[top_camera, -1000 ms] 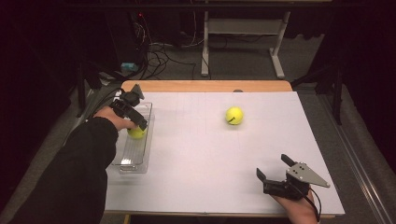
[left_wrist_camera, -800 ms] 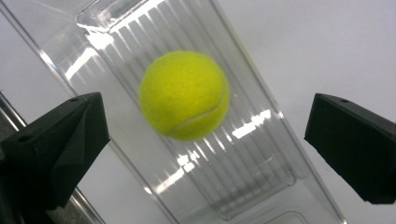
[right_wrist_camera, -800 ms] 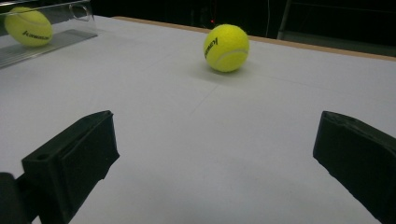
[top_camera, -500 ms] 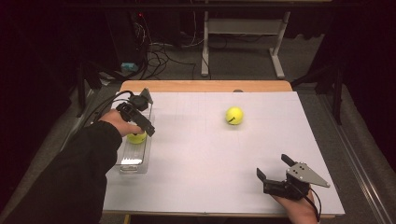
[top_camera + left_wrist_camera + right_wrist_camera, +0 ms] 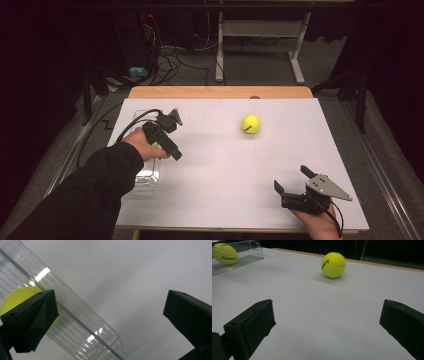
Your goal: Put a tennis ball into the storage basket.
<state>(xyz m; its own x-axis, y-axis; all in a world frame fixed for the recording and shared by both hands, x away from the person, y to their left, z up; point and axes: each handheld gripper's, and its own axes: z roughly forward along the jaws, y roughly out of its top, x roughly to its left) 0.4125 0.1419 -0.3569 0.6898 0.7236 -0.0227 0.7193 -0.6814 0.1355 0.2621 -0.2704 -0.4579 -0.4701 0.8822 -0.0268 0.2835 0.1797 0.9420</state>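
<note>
Left gripper (image 5: pixel 172 145) hangs just beside the clear tray (image 5: pixel 147 175), jaws spread wide and empty, one tennis ball (image 5: pixel 18 298) inside the tray. Right gripper (image 5: pixel 295 182), jaws released too, sits well apart from the tray, with the second ball (image 5: pixel 251 123) between them.

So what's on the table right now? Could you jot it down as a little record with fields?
surface: white table
container: clear plastic box at the left edge
ball in box: one yellow tennis ball, lying inside
loose ball: second yellow tennis ball on the table, far side, touching nothing
left gripper: open, empty, beside the box
right gripper: open, empty, near the front right corner, facing the loose ball
</note>
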